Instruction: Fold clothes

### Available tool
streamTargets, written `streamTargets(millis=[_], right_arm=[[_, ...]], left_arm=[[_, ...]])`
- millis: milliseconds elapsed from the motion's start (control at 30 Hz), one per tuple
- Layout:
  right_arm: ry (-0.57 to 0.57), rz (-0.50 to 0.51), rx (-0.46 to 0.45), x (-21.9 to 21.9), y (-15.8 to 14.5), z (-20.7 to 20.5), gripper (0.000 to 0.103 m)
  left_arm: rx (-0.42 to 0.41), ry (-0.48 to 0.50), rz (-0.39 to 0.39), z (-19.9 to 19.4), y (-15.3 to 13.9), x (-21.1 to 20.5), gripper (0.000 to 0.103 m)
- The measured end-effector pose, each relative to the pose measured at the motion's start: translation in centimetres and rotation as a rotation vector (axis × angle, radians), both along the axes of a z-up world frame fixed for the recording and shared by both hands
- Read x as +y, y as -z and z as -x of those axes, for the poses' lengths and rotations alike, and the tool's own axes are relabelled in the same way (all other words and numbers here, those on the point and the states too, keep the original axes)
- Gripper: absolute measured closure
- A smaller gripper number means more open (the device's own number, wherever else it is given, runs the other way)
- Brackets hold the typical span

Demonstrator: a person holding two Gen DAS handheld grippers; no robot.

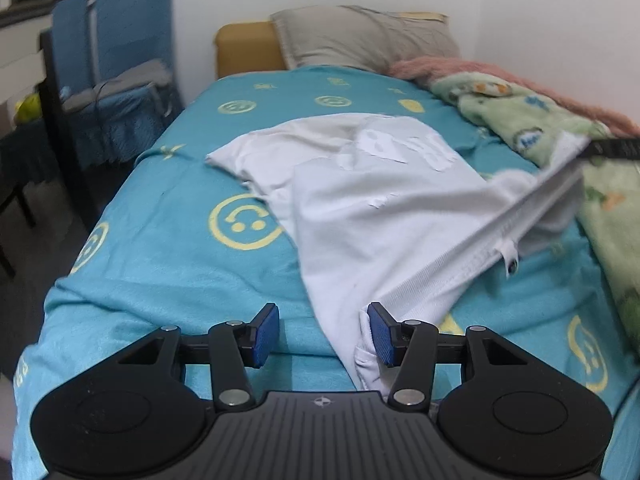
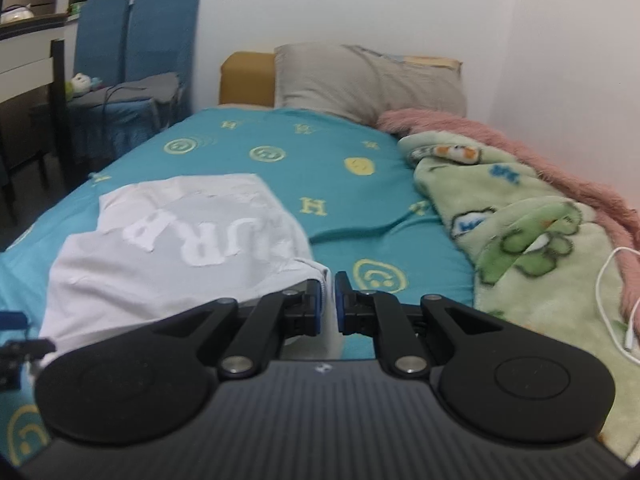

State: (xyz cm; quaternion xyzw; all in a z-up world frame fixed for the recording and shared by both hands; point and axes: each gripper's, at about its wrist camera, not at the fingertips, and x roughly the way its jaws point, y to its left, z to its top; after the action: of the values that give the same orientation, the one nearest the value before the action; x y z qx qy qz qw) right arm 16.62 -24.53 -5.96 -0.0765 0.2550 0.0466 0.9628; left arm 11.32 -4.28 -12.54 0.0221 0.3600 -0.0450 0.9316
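A white T-shirt [image 1: 384,208] with large white letters lies crumpled on the teal smiley-print bedspread [image 1: 180,208]. My left gripper [image 1: 324,332] is open just above the bed's near edge, and a corner of the shirt's hem rests against its right fingertip [image 1: 382,334]. In the right wrist view my right gripper [image 2: 328,300] is shut on the shirt's [image 2: 172,248] hem, white cloth pinched between the blue pads. From the left wrist view the right gripper [image 1: 600,148] holds that hem lifted and stretched at the far right.
A green cartoon blanket [image 2: 520,232] and a pink fluffy one [image 2: 500,132] are heaped along the wall side. A white cable [image 2: 608,300] lies on the green one. A grey pillow [image 2: 368,80] sits at the headboard. Blue-covered chairs [image 2: 136,40] stand left of the bed.
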Motion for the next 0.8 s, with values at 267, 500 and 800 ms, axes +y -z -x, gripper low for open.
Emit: streamTargets(millis=[267, 500, 800], right_arm=[[-0.009, -0.072, -0.074, -0.1, -1.6, 0.9, 0.092], [-0.020, -0.070, -0.053, 0.3, -1.4, 0.8, 0.092], [0.004, -0.099, -0.105, 0.0, -1.9, 1.3, 0.091]], left_arm=[[-0.019, 0.085, 0.167, -0.2, -0.5, 0.1, 0.044], [0.038, 0.141, 0.185, -0.8, 0.3, -1.0, 0.041], [0.003, 0.011, 0.089, -0.6, 0.3, -0.3, 0.038]])
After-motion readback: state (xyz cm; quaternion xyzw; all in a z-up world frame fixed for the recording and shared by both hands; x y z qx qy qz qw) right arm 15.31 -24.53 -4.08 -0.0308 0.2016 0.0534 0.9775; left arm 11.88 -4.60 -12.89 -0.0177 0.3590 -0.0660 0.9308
